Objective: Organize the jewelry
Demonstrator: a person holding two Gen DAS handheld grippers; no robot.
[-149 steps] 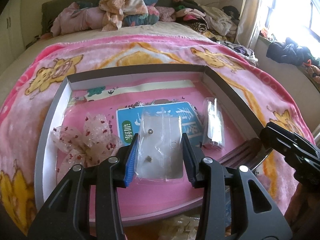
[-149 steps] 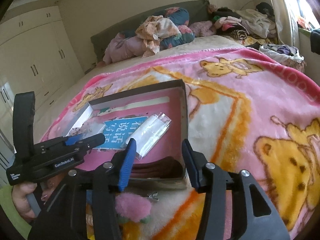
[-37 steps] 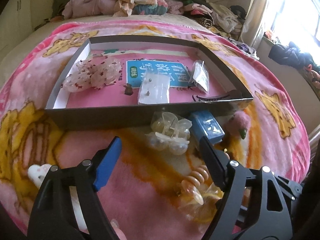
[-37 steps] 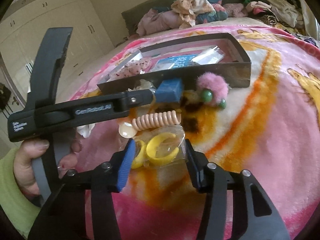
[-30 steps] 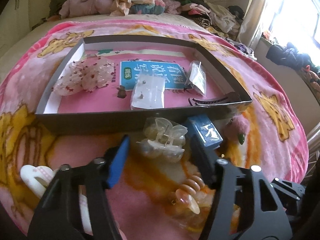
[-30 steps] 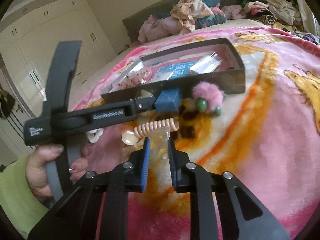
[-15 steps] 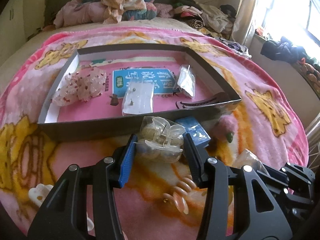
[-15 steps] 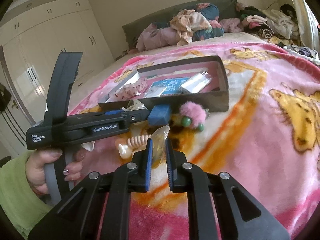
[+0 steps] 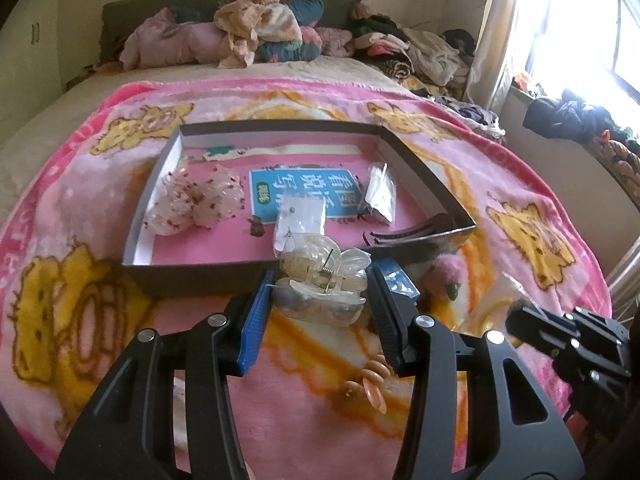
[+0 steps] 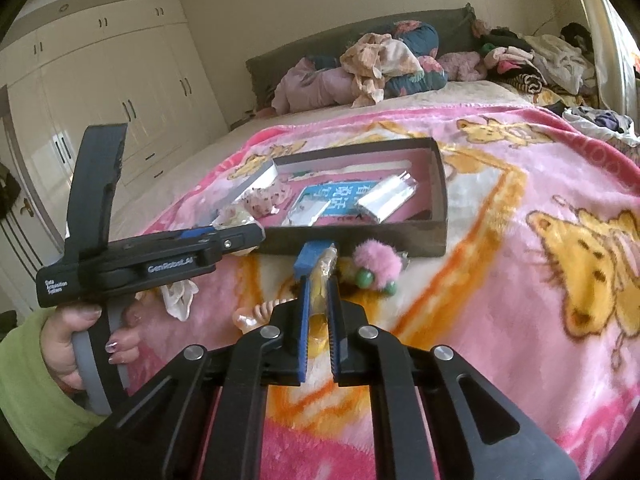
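My left gripper (image 9: 320,292) is shut on a clear plastic hair claw clip (image 9: 322,278), held above the blanket just in front of the shallow dark box (image 9: 200,272). The box holds a sheer bow (image 9: 196,204), a blue card (image 9: 304,192) and small clear bags (image 9: 300,220). My right gripper (image 10: 317,304) is shut on a clear bag with yellow rings (image 10: 322,280), lifted off the blanket in front of the box's near wall (image 10: 360,242). The left gripper also shows in the right wrist view (image 10: 240,240).
On the pink blanket near the box lie a small blue box (image 9: 394,280), a pink pom-pom tie with green beads (image 10: 376,266), a peach spiral hair tie (image 9: 372,380) and a white clip (image 10: 178,298). Clothes are piled at the headboard (image 9: 248,36). Wardrobes (image 10: 100,100) stand to the left.
Both grippers closed: the left on the clear claw clip, the right on the bag of yellow rings. Both have lifted their items off the blanket.
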